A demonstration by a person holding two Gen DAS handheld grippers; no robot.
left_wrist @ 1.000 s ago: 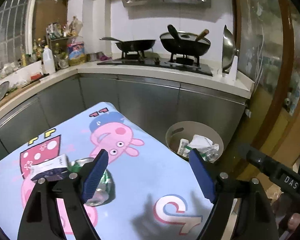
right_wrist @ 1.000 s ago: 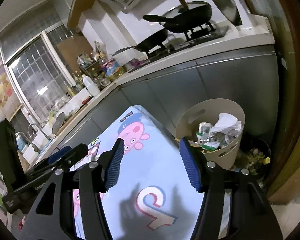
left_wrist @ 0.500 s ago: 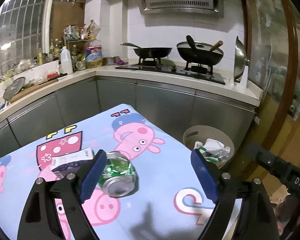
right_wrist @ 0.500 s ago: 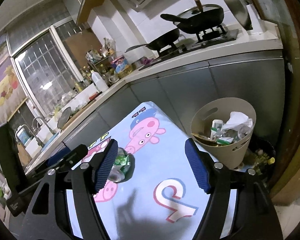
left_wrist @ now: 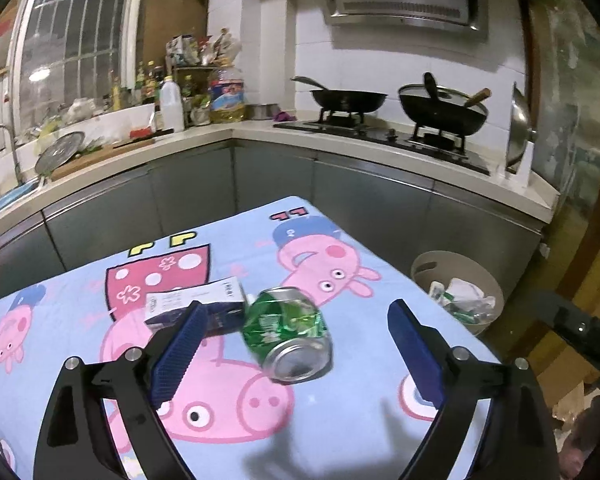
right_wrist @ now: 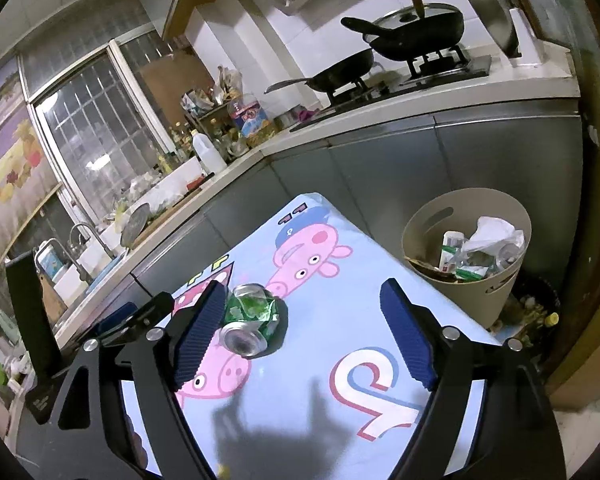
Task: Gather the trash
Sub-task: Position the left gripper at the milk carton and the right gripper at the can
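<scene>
While both tools hover above the cartoon tablecloth point(left_wrist: 340, 420), stock reads thus. Left gripper point(left_wrist: 296, 354): tilted down, jaws spread wide, nothing held. Right gripper point(right_wrist: 306, 330): tilted down, likewise released and unladen. Crushed green can point(left_wrist: 288, 334): lying on its side on the cloth, between the left fingers. Small carton point(left_wrist: 198, 306): at the can's 10 o'clock, touching it. Beige bin point(right_wrist: 466, 256): on the floor past the table's far corner, at the can's 2 o'clock, holding wrappers.

2 black woks point(left_wrist: 442, 110) on stove point(left_wrist: 384, 138), cartoon-pig tablecloth point(left_wrist: 300, 252).
</scene>
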